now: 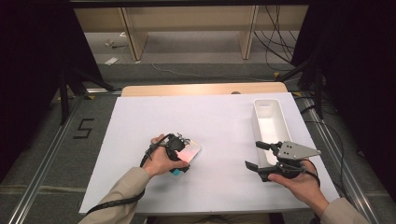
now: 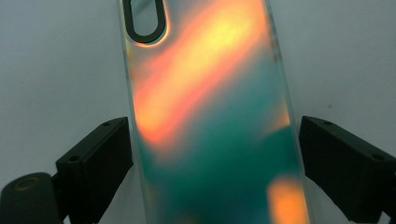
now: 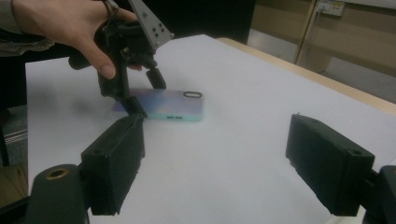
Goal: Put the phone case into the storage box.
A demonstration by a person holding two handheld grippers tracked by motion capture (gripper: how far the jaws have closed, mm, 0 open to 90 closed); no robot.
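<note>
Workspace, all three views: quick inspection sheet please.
Surface: white sheet over a wooden table; wood edge shows at the far side.
Job's things: iridescent phone case lying flat, camera cutout facing up; long white bin at the right, looks empty.
Clutter: nothing seen on the sheet.
Grippers: left gripper open, jaws straddling the phone case, left jaw near its edge, right jaw with a gap. Right gripper open, empty, held near the bin's near end.
Cables: black cable trailing from the left gripper along the sleeve; loose cables on the floor at far right.
Surroundings: wooden furniture legs beyond the table, black curtains at both sides, a "5" marked on the floor at the left.
</note>
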